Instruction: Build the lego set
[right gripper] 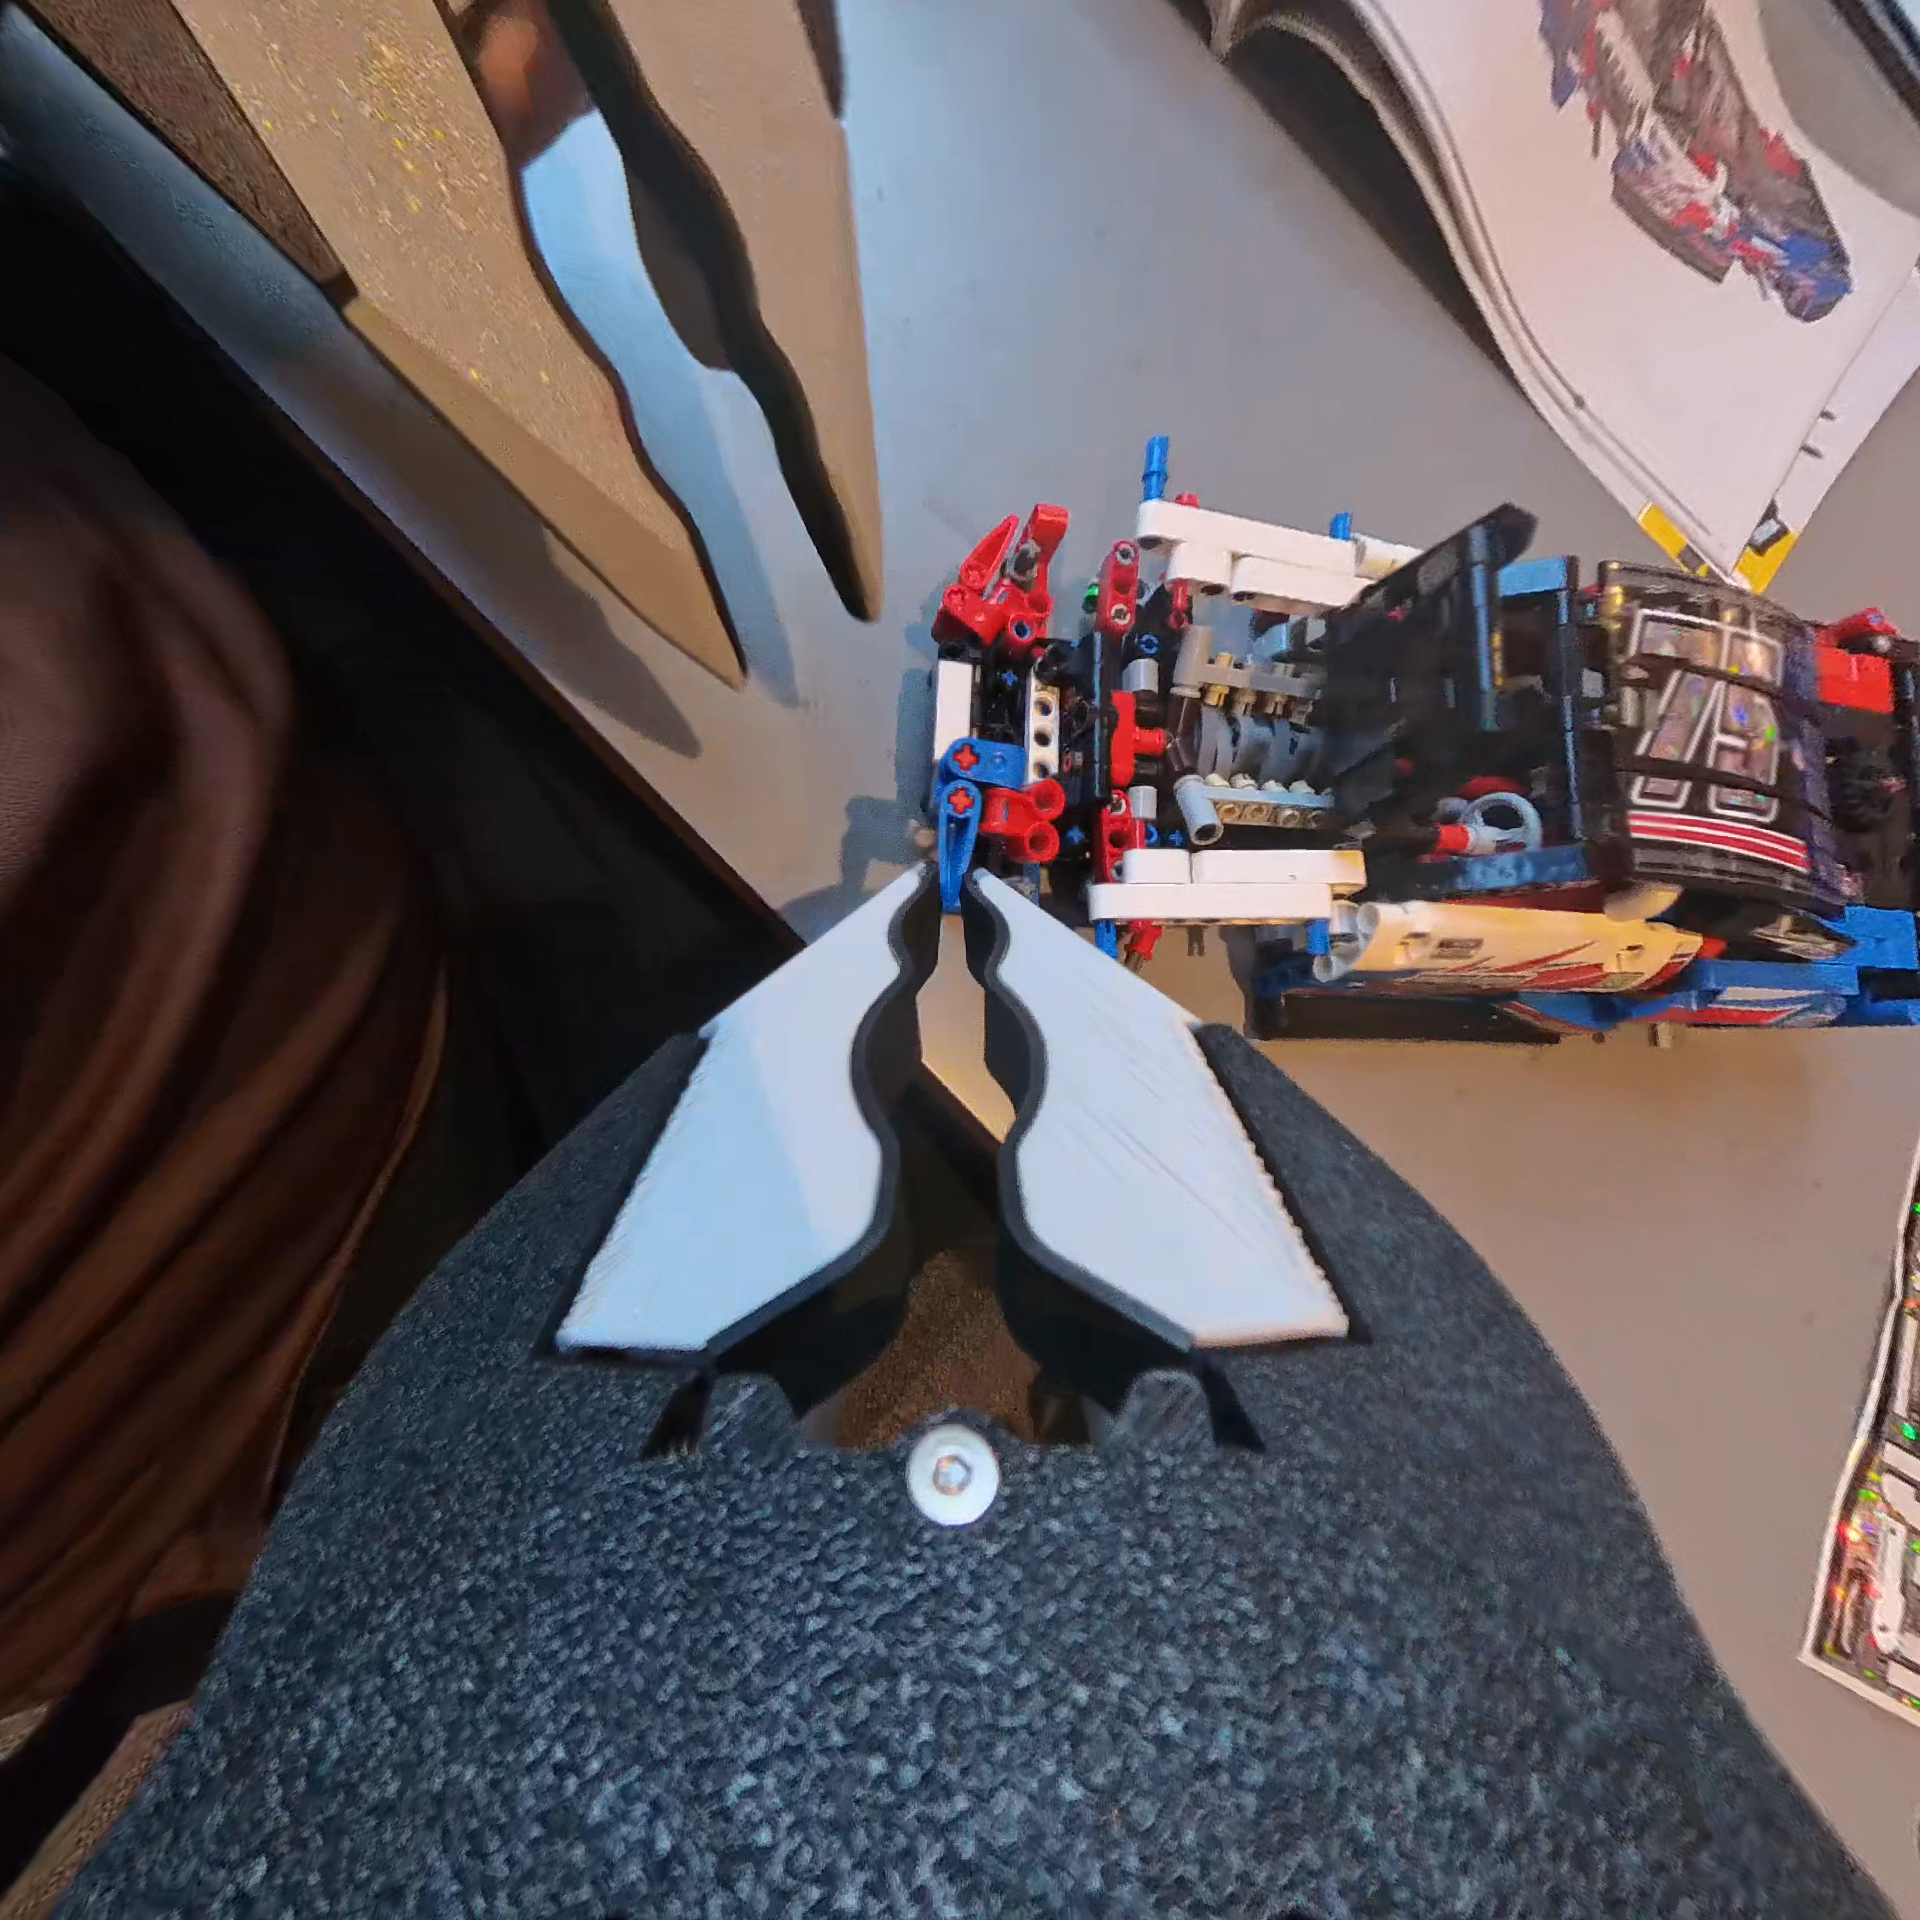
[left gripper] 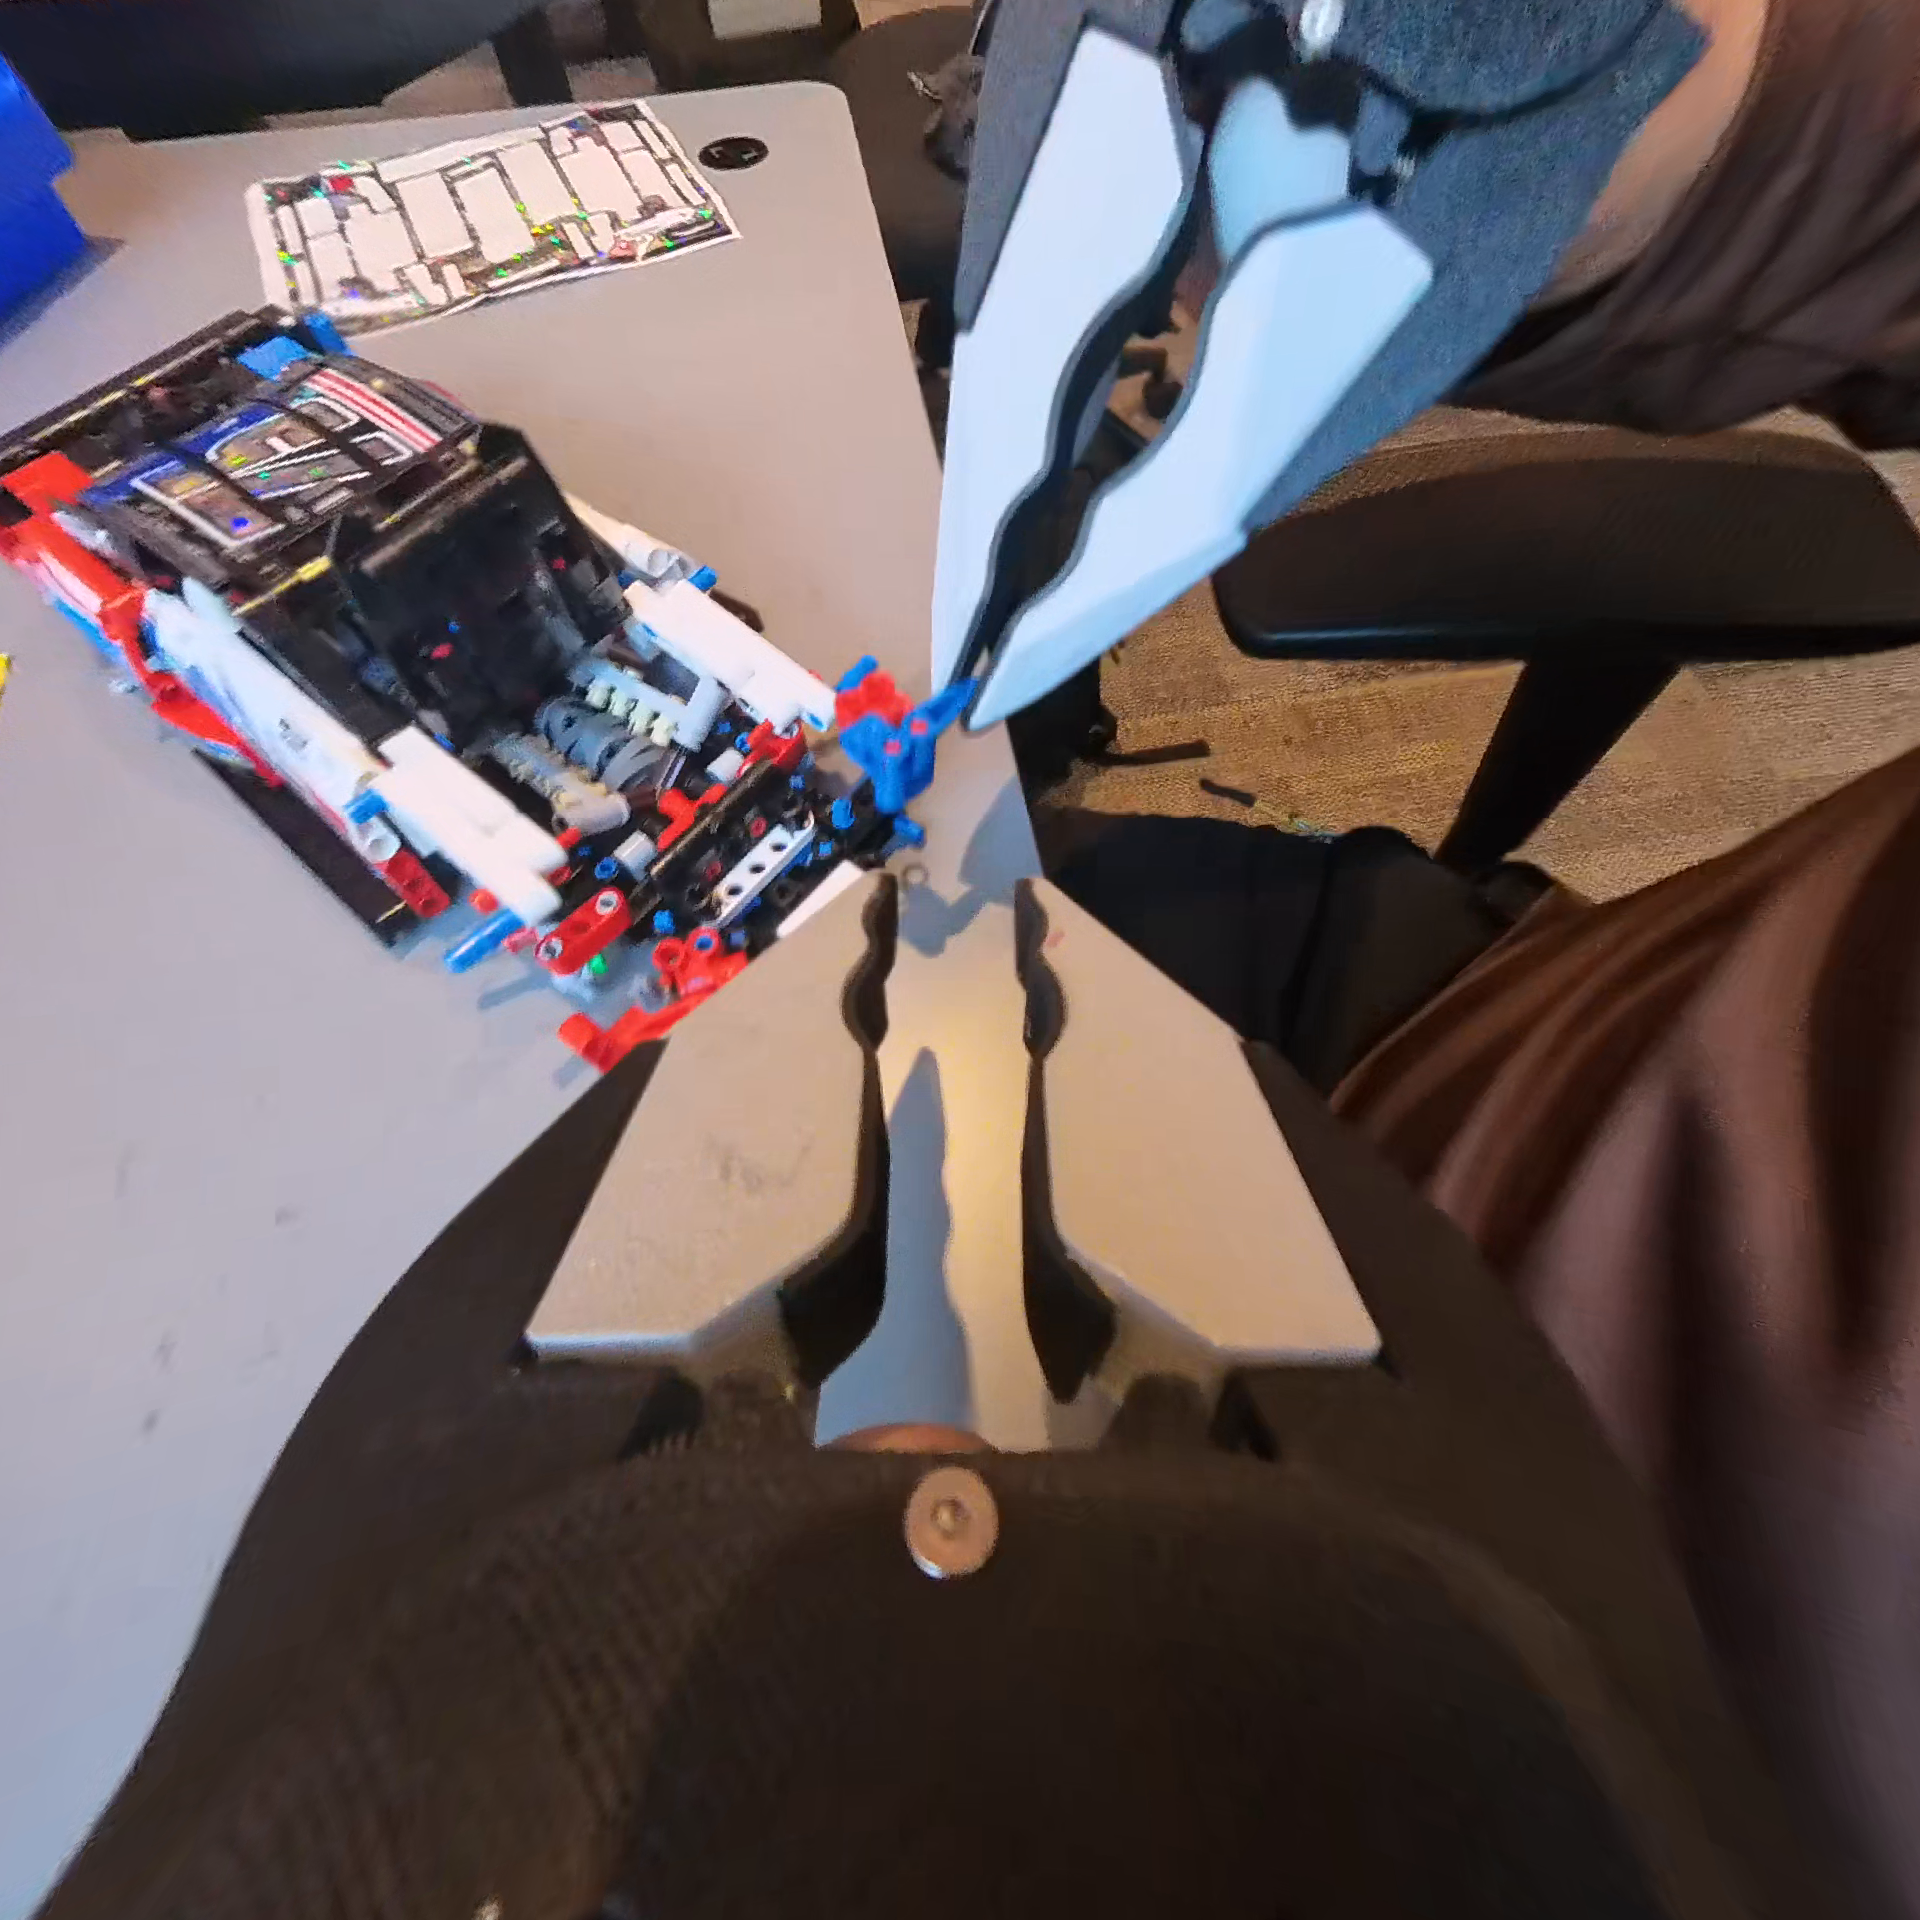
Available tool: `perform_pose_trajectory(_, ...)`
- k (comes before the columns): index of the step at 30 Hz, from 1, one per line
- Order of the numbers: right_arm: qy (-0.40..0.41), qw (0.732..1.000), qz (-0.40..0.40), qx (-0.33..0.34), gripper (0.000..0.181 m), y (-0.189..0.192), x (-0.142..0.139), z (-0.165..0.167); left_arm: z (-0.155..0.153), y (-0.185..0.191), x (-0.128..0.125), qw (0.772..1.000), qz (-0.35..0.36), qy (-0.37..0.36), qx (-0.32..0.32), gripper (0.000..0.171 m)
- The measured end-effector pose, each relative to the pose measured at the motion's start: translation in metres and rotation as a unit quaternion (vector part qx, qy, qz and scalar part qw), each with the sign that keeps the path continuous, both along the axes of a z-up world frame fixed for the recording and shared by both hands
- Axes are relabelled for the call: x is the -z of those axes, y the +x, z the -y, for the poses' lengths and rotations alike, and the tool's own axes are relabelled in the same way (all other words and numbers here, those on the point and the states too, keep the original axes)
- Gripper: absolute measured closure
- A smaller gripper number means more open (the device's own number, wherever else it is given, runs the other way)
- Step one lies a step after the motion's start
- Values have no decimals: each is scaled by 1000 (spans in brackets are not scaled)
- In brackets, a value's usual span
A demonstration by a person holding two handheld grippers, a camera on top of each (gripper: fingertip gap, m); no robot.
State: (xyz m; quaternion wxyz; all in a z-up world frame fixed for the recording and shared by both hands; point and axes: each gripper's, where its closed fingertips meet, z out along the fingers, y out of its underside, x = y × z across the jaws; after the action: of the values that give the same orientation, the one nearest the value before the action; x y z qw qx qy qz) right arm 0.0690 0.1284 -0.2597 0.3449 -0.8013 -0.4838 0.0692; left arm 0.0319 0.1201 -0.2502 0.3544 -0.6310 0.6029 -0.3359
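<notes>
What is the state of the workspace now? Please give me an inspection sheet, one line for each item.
Surface: grey table, faint scuff marks.
Job's things: part-built lego car lying flat; blue piece at its open end.
Clutter: sticker sheet; open instruction booklet; blue bin at the table's far edge.
Grippers: right gripper pinches the blue piece; left gripper open, empty, above the table edge.
Cables: nothing seen.
Surroundings: black chair, carpet floor, person's brown clothing.

Left gripper [left gripper: 948,899]: black textured body, pale wavy-edged jaws, silver screw.
Right gripper [right gripper: 948,883]: same build.
Clothing [left gripper: 1683,1195]: brown.
</notes>
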Motion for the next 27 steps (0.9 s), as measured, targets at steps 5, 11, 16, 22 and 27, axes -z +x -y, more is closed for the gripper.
perform_pose_trajectory(5, -6, 1000, 9, -15, 178, -4, 13, -1, -8, 21, 12, 1000, -22, 4, 3, 151)
perform_pose_trajectory(11, 0, 1000, 11, -27, 178, -1, 17, -3, -15, 28, 26, 998, -61, 24, 8, 156)
perform_pose_trajectory(16, 6, 999, -7, -37, 178, -3, 14, 2, -12, 27, 26, 998, -43, 41, -11, 162)
perform_pose_trajectory(22, 16, 998, -10, -61, 178, -6, 13, 3, -10, 28, 32, 998, -48, 38, -10, 160)
perform_pose_trajectory(27, 21, 998, -11, -61, 178, -4, 13, -1, -16, 29, 30, 998, -41, 39, -18, 166)
